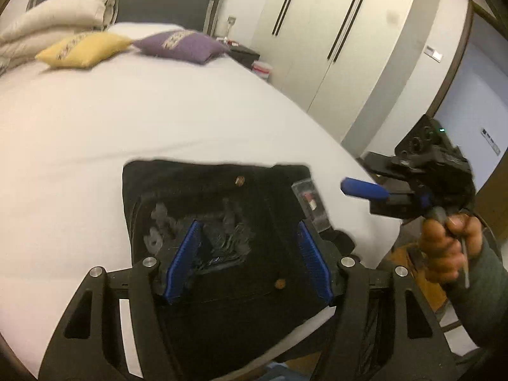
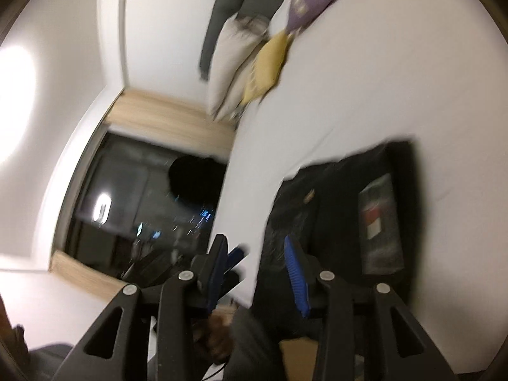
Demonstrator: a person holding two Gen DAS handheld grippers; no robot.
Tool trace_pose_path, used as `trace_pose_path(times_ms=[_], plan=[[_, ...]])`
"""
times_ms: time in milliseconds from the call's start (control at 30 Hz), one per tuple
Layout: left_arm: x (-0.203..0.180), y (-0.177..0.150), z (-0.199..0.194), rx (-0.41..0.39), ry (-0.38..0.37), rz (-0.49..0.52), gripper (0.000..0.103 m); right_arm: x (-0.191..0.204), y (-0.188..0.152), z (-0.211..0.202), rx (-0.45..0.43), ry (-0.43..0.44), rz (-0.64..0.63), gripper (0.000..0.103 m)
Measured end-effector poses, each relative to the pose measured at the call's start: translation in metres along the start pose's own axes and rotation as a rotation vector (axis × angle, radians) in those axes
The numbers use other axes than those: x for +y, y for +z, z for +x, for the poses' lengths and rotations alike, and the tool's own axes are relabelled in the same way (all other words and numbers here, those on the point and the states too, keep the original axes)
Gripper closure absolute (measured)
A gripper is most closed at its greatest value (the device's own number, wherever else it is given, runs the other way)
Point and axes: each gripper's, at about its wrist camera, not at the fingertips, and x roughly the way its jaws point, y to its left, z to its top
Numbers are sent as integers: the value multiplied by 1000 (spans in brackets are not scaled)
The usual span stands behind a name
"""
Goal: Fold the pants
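Black folded pants [image 1: 222, 209] with frayed rips and a clear tag lie at the near edge of a white bed [image 1: 143, 111]. My left gripper [image 1: 247, 254] is open just above the pants, blue pads apart, holding nothing. My right gripper [image 1: 365, 189] is held by a hand off the bed's right edge, tilted on its side; it is empty. In the right wrist view, which is blurred, the right gripper [image 2: 257, 273] is open, with the pants [image 2: 343, 209] ahead and to its right.
A yellow cushion [image 1: 82, 49], a purple cushion [image 1: 182, 44] and folded white duvets [image 1: 60, 16] lie at the head of the bed. White wardrobes [image 1: 333, 31] stand to the right. A dark window [image 2: 143, 197] shows beyond the bed.
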Motion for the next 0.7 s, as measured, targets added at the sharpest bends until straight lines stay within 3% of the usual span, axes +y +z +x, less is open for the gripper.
trace_pose_path(times_ms=[133,167,200,333,433,500,567,633,700], plan=[[27,-32,23,98,20,-52,41,-49,-29,26,100,-111,102,65],[29,-40,24,95,22,-56,41,-65,-38,25,103,-153,134,93],[26,-45,26,84,26,-46,41,-81,-45,19,82,-151,176,103],[24,-60,9,87,39,-11,41,-98,-57,-6,11,-95,170,103],[30,-32,-8,66,8,-49,41,-92,-55,-18,2,-135,161,103],[27,-19,-23,14,21,-40,41,-80,-53,-28,-6,-141,143,93],[28,5,-23,0,20,-50,41,-57,-48,-30,-12,-89,94,67],[40,24,-18,3,33,-51,41,-37,-41,-25,-12,-34,47,51],[49,37,-4,38,34,-53,41,-22,-32,-12,10,24,-3,48]])
